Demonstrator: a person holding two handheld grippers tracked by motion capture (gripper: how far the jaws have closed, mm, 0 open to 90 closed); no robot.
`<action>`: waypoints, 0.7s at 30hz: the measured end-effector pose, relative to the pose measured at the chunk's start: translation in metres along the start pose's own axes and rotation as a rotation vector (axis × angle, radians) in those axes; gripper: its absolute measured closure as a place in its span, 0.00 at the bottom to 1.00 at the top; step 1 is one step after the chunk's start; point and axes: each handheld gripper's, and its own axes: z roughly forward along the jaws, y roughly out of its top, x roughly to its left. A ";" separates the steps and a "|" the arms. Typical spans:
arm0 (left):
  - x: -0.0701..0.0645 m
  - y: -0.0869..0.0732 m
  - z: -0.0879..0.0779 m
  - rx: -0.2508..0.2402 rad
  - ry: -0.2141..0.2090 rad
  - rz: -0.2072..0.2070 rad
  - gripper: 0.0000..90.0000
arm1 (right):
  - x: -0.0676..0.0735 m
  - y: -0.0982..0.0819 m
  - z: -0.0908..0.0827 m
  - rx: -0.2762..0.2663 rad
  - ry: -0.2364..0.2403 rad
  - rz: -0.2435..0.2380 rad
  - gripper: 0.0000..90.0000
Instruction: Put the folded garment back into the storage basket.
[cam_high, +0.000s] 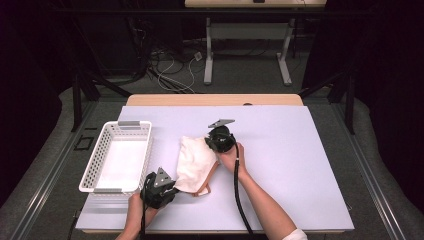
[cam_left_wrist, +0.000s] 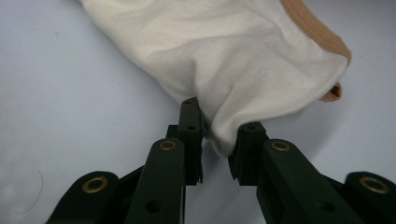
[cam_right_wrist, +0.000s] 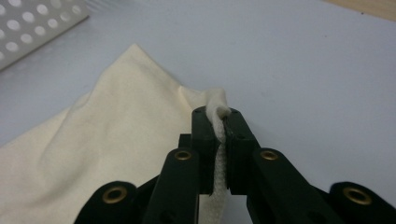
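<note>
A cream cloth (cam_high: 195, 162) with a tan hem (cam_left_wrist: 322, 32) lies rumpled on the white table cover (cam_high: 290, 165). My left gripper (cam_high: 174, 189) is at the cloth's near corner. In the left gripper view a bunched fold of the cloth (cam_left_wrist: 233, 56) sits between its jaws, my left gripper (cam_left_wrist: 218, 140) shut on it. My right gripper (cam_high: 210, 146) is at the cloth's far edge. In the right gripper view a thin pinch of the cloth (cam_right_wrist: 93, 154) stands up between tightly closed pads, my right gripper (cam_right_wrist: 219, 126) shut on it.
A white perforated basket (cam_high: 120, 125) stands left of the cloth, its wall (cam_right_wrist: 28, 28) seen beyond the right gripper. The table cover stretches bare to the right. A black cable (cam_high: 239, 195) trails from the right gripper along the forearm.
</note>
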 end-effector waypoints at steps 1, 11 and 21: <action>0.000 -0.001 0.001 0.012 0.002 -0.003 0.85 | 0.000 -0.001 0.002 0.013 -0.003 -0.005 0.94; 0.001 -0.004 -0.002 0.070 -0.011 -0.020 0.62 | -0.002 -0.003 -0.004 0.064 0.041 -0.023 0.41; -0.001 -0.002 -0.018 0.037 -0.024 0.007 0.28 | -0.011 -0.011 -0.046 0.028 0.113 -0.046 0.17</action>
